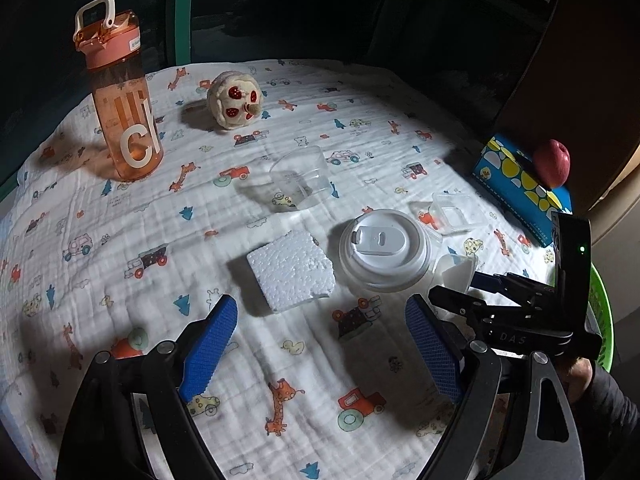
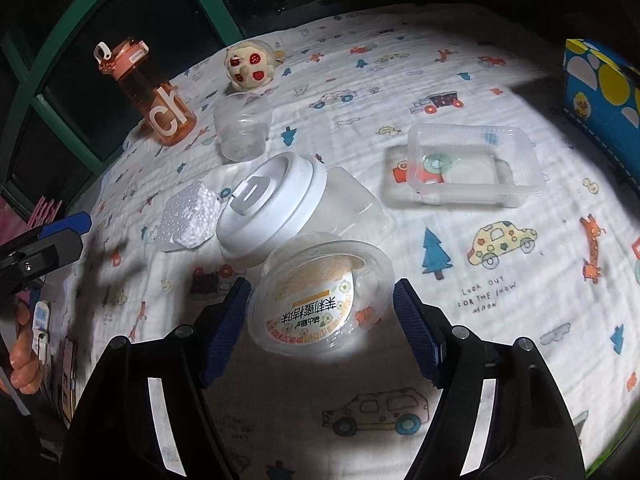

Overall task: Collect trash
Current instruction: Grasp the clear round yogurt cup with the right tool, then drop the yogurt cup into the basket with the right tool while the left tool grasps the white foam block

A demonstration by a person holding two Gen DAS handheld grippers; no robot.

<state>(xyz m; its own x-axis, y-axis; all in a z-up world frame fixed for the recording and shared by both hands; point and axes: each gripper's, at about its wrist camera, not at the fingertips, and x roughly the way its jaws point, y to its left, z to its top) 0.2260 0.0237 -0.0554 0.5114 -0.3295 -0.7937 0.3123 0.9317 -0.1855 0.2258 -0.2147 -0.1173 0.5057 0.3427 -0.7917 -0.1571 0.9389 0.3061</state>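
The small round plastic tub (image 2: 320, 296) with the printed peel-off lid lies tipped on its side on the worktop (image 2: 500, 92), lid facing the camera. It sits right between the two blue pads of the right claw (image 2: 320, 326). The claw is open. The left pad looks very near the tub's rim, and I cannot tell if it touches; the right pad shows a small gap. Nothing is pinched yet. The tub is round, so it has no long side to line up with. To me, the right hand is the nearer one, and it only needs to squeeze.

Just past the tub, farther from the right claw, a white cup with a snap lid (image 2: 272, 204) lies on its side, almost touching the tub. To the left of that is a white foam block (image 2: 188, 220). A clear box (image 2: 472, 164) sits farther ahead and to the right, well apart.

The left claw (image 1: 320, 344) is open too, and holds nothing. The foam block (image 1: 292, 272) lies just ahead of it, a bit left of the middle. It looks like the next piece of trash for that hand.

Farther off stand an orange bottle (image 1: 124, 96), a clear cup (image 1: 300, 180) on its side, and a small plush toy (image 1: 236, 100). A green basket (image 1: 604, 320) peeks in at the right edge, behind the right claw; it may be where the trash goes.
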